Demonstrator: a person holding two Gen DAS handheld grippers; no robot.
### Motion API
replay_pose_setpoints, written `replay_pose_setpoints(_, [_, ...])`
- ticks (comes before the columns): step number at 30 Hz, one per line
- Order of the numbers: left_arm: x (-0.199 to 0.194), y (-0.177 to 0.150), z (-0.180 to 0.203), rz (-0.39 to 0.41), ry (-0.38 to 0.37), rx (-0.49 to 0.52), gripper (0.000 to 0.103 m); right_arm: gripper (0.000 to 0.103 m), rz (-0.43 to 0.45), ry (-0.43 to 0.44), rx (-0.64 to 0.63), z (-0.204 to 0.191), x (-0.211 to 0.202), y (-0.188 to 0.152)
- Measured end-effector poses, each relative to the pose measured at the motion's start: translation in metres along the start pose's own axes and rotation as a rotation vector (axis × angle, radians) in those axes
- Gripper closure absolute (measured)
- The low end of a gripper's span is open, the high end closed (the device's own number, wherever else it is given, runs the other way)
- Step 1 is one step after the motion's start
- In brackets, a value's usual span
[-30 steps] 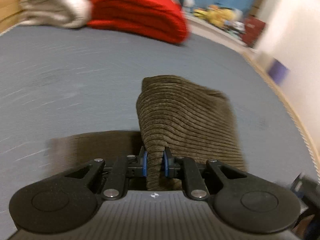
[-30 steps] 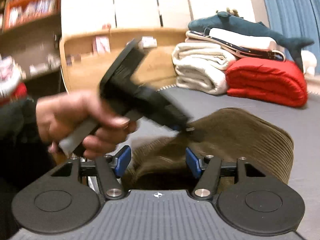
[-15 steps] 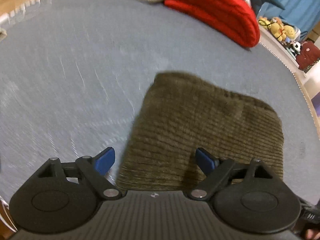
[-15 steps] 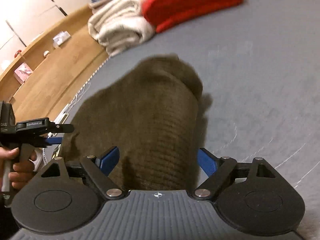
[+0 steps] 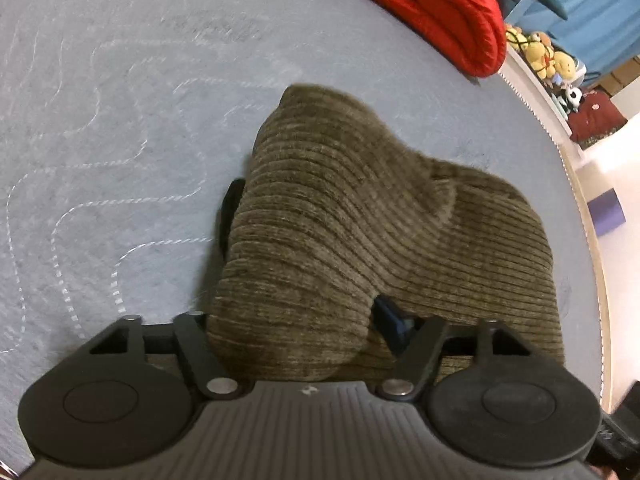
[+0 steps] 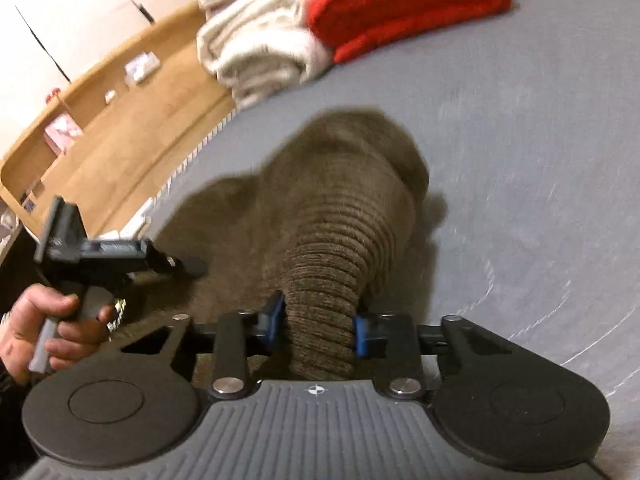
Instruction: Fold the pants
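Pants (image 5: 400, 220) in brown corduroy lie in a humped, partly folded heap on the grey bed (image 5: 120, 120), near its edge, which runs past at 3 o'clock in the left wrist view.

The right gripper (image 6: 318, 324) has just been closing, and its jaws are now clamped on a narrow, puckered ridge of the cloth. The left gripper (image 5: 308, 256) has also just been closing. A thick roll of corduroy fills the gap between its jaws, but the cloth drapes over the pads, so you cannot tell whether they are pressing on it yet. In the right wrist view your left hand (image 6: 52, 332) and its tool sit at 9 o'clock.

- **Uneven hold:** If you lift while only the right side has a firm hold, the left side will likely slide free and the fold will land skewed.
- **Top layer only:** The right pinch looks shallow. It may hold only the top layer, so the lower layers could stay behind and open the stack.
- **Bulky roll on the left:** A fat roll can squeeze out of jaws that stand this wide.
- **Drag on the bed:** Corduroy probably grips the bed cover, so dragging instead of lifting would bunch it further.
- **Direction of pull:** Pulling towards 3 o'clock risks cloth going over the bed edge. The red bundle (image 5: 432, 4) at 1 o'clock is well apart.
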State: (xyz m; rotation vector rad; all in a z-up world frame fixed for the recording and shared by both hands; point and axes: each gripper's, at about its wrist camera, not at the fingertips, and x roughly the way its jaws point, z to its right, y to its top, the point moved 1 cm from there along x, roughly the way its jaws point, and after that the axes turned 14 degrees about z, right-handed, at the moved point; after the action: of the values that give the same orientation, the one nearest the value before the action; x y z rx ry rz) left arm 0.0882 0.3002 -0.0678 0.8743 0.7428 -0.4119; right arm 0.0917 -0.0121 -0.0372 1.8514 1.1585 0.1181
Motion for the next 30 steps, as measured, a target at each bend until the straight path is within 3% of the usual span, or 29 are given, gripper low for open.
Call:
replay_pose_setpoints(2, [-0.001,0.002,0.023,0.021,-0.03,0.009,0.048,0.088,0.072,-0.015,0.002,0.0,-0.019,0.017])
replay_pose_setpoints(3, [0.0,0.001,0.036,0.027,-0.061,0.014,0.05,0.089,0.114,-0.029,0.004,0.003,-0.032,0.026])
replay_pose_setpoints(5, [0.007,-0.002,0.065,0.033,-0.1,0.044,0.053,0.103,0.188,-0.063,0.015,0.017,-0.058,0.042])
replay_pose_setpoints(9, [0.024,-0.008,0.117,0.039,-0.081,0.124,0.052,0.103,0.264,-0.155,0.045,0.06,-0.106,0.056])
replay_pose_setpoints(11, [0.03,-0.009,0.135,0.059,0.013,0.21,0.046,0.094,0.246,-0.233,0.095,0.086,-0.12,0.05])
replay_pose_setpoints(12, [0.03,-0.008,0.133,0.058,0.031,0.199,0.045,0.087,0.23,-0.257,0.124,0.096,-0.122,0.046])
replay_pose_setpoints(14, [0.028,-0.005,0.12,0.051,0.065,0.144,0.038,0.045,0.208,-0.272,0.169,0.11,-0.121,0.039])
replay_pose_setpoints(15, [0.024,-0.004,0.11,0.048,0.091,0.12,0.036,0.04,0.203,-0.276,0.178,0.111,-0.116,0.035])
replay_pose_setpoints(20, [0.005,0.001,0.064,0.047,0.131,0.072,0.013,0.033,0.113,-0.183,0.199,0.094,-0.062,0.022])
replay_pose_setpoints(23, [0.009,0.001,0.04,-0.014,0.054,-0.017,0.011,0.021,0.039,-0.123,0.15,0.077,-0.03,0.013])
replay_pose_setpoints(27, [0.028,-0.003,0.027,-0.084,-0.017,-0.092,0.009,0.018,-0.049,-0.108,0.117,0.064,0.005,0.003])
replay_pose_setpoints(28, [0.033,-0.005,0.03,-0.088,-0.013,-0.073,0.009,0.022,-0.067,-0.1,0.119,0.063,0.009,0.0])
replay_pose_setpoints(29, [0.037,-0.005,0.034,-0.087,-0.012,-0.039,0.01,0.039,-0.07,-0.084,0.119,0.062,0.012,-0.001])
replay_pose_setpoints(30, [0.039,-0.006,0.04,-0.083,-0.013,-0.001,0.012,0.043,-0.059,-0.08,0.105,0.061,0.011,-0.001])
